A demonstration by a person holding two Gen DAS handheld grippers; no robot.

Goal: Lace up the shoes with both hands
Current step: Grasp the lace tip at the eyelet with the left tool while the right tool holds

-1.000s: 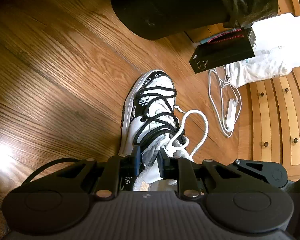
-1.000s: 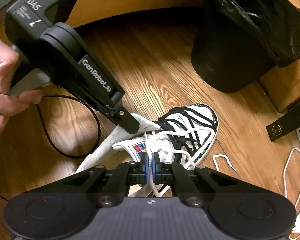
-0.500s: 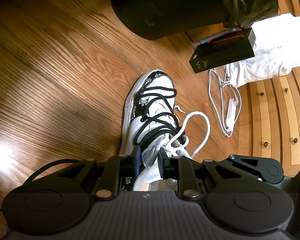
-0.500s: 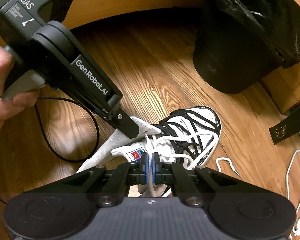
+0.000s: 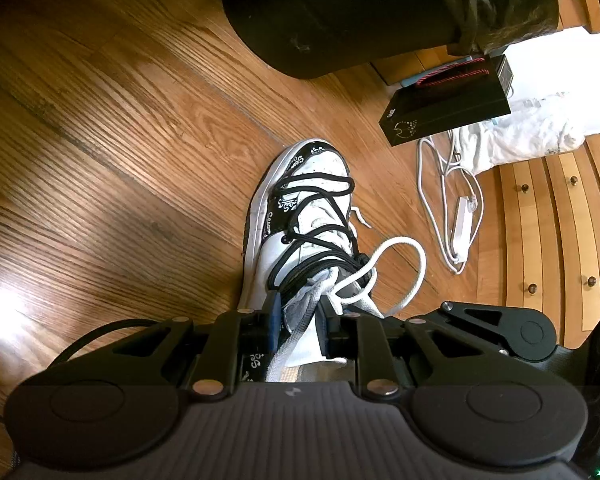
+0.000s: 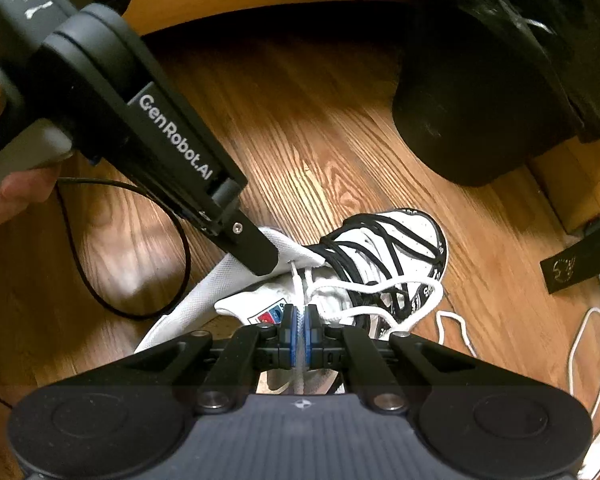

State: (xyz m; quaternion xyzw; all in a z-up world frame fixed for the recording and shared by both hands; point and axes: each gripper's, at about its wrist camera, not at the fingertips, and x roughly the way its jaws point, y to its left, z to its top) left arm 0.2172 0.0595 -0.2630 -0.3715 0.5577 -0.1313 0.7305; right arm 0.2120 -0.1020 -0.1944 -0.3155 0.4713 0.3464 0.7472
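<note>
Two grippers work one shoe (image 5: 300,240), a white high-top with black lacing that lies on the wood floor (image 5: 120,140), toe pointing away from both cameras, so that its long axis runs nearly straight ahead of each pair of fingers. At left, the left gripper (image 5: 298,332) holds its fingers narrowly apart around the upper tongue (image 5: 300,312), a pale padded flap gathered between the blue pads; in the right wrist view this same gripper (image 6: 256,258) enters from upper left, a hand (image 6: 4,196) at its handle, its tip resting on the tongue's edge at the ankle end. At centre, the white lace (image 5: 400,264) rises from the top eyelets and bows out in an open loop to the shoe's right side, clear of the black lace (image 5: 312,196) that already criss-crosses the forefoot. At right, the right gripper (image 6: 299,320) has its fingers closed tight on a strand of the white lace (image 6: 380,290), which runs between the pads along the fingers' own line, and onward toward the top eyelets. A loose lace end (image 6: 452,324) lies on the floor just beside the shoe. Judged from this layout, the deciding relation is that the held strand and the free loop both lie on the right gripper's side, while the left gripper steadies the tongue; any pull would run back along the shoe's long axis, toward the cameras. How many eyelets the white lace has passed cannot be told.
</note>
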